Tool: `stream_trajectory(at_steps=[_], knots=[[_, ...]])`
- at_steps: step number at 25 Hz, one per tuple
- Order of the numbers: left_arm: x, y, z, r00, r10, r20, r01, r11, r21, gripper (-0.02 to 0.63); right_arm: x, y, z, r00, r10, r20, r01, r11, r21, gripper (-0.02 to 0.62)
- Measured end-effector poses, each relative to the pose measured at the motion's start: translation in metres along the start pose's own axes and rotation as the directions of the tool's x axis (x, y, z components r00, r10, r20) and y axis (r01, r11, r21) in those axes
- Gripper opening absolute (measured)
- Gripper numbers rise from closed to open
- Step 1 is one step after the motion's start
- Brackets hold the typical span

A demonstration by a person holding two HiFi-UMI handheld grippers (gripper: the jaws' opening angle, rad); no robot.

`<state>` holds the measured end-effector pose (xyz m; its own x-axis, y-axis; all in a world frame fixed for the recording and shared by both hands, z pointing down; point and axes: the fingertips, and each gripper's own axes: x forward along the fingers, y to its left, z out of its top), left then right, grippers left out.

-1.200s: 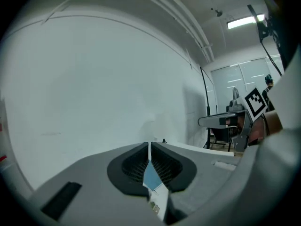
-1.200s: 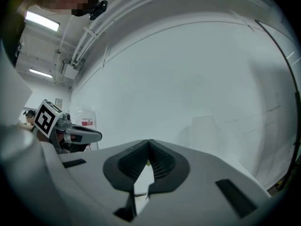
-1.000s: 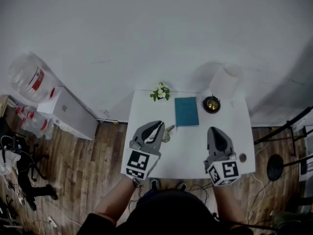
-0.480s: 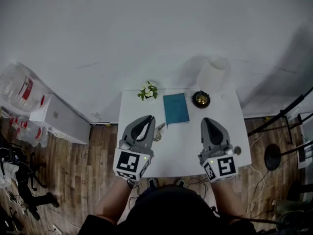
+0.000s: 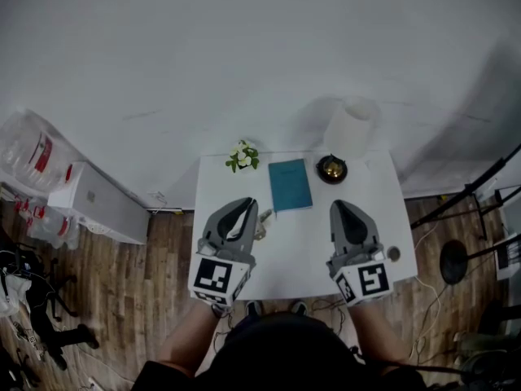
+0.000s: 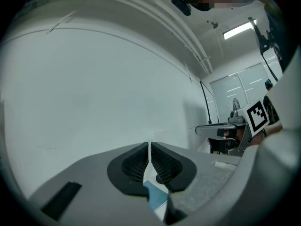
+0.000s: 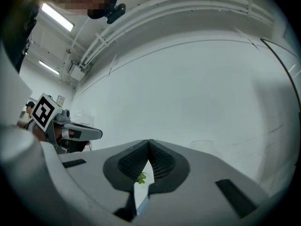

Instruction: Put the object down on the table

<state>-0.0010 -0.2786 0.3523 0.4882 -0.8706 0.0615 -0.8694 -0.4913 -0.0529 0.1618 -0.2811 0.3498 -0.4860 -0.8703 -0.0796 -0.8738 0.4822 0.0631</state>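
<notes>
WHEN NOTHING IS GRIPPED

While the left gripper (image 5: 245, 207) and right gripper (image 5: 344, 208) hang over the white table (image 5: 305, 247), both sets of jaws are clenched on nothing. A small pale object (image 5: 263, 221) lies on the table just beside the left gripper's tip, near a teal book (image 5: 290, 185).

Table (image 5: 383, 218) and book (image 5: 291, 186) sit further left in the head view than a second ago, left gripper (image 5: 242, 208) and right gripper (image 5: 343, 208) shift left with them, left gripper tilts slightly less.
</notes>
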Motion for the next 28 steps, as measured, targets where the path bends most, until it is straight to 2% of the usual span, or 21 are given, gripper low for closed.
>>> stream_trajectory(at_steps=[16,28], knots=[[0.001,-0.005,-0.002,1.000,-0.015,-0.010,0.015,1.000,-0.003,0.018,0.002,0.006,-0.005,1.000,0.029,-0.004,-0.029,1.000,0.007,0.003],[-0.007,-0.003,-0.004,1.000,-0.023,-0.007,0.023,1.000,-0.005,0.018,0.000,0.015,-0.005,1.000,0.022,-0.012,-0.022,1.000,0.000,0.005]])
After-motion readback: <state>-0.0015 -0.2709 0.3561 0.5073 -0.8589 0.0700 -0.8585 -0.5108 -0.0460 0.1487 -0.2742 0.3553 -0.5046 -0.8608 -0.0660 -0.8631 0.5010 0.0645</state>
